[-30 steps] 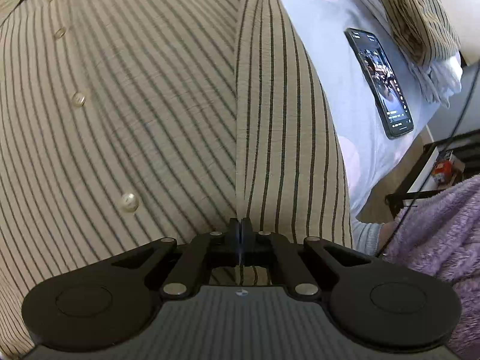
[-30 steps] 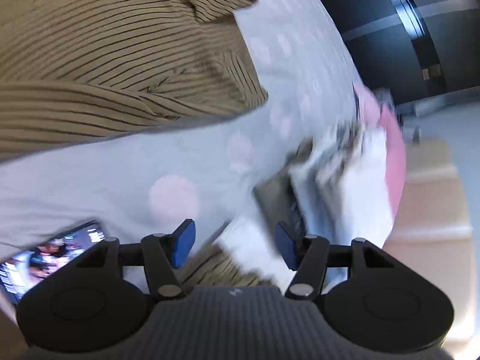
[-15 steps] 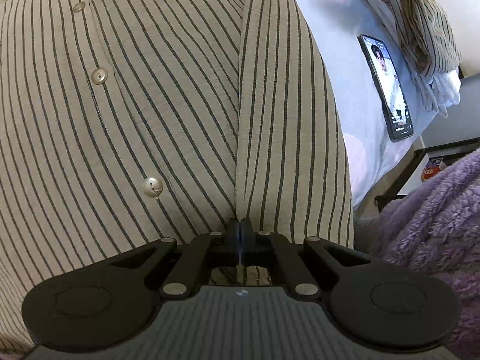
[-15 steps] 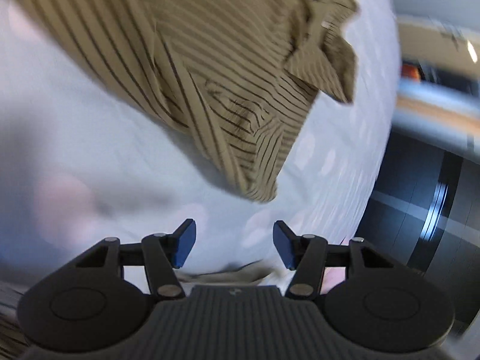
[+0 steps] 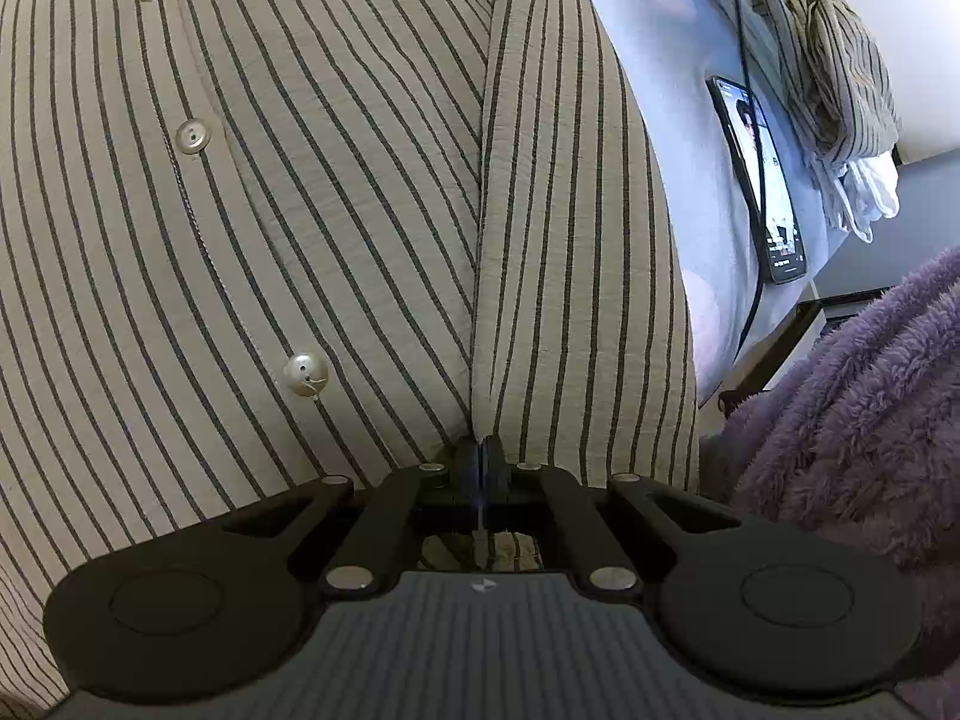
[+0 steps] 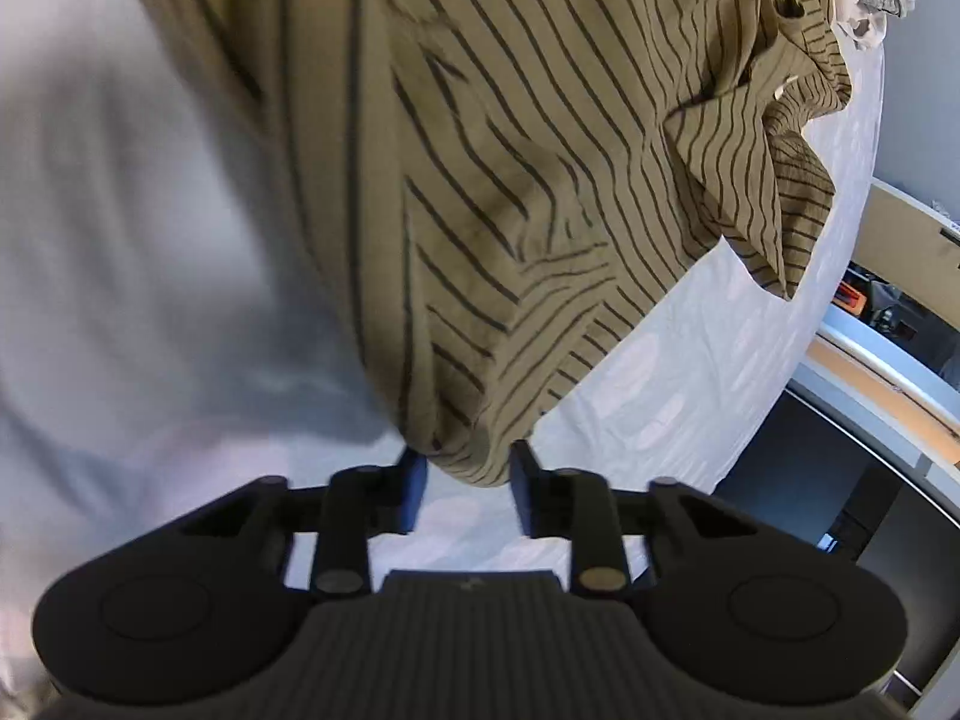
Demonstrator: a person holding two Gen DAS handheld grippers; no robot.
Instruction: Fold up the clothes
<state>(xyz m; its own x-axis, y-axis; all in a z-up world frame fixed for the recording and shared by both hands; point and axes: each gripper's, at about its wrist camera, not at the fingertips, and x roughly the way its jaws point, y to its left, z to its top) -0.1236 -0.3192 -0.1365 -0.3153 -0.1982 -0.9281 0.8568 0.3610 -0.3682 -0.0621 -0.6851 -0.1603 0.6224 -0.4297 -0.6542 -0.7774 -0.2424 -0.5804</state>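
Observation:
A beige button-up shirt with dark stripes (image 5: 336,192) fills the left wrist view, spread on a pale bed sheet (image 5: 672,96). My left gripper (image 5: 480,459) is shut on the shirt at its near edge, right where a folded panel meets the button front. In the right wrist view another part of the striped shirt (image 6: 540,168) lies rumpled on the sheet (image 6: 120,240). A lower corner of it hangs between the blue-padded fingers of my right gripper (image 6: 468,471). Those jaws are closing around the corner, with small gaps still showing beside the pads.
A phone (image 5: 759,174) with a lit screen and a dark cable lies on the sheet right of the shirt. Folded clothes (image 5: 834,78) are stacked beyond it. A purple fluffy sleeve (image 5: 852,396) is at the right. The bed edge and dark furniture (image 6: 840,480) lie to the right.
The right gripper swung from the folded stack down to the shirt's corner and its jaws narrowed around it. The left gripper stayed shut on the shirt, shifting only slightly.

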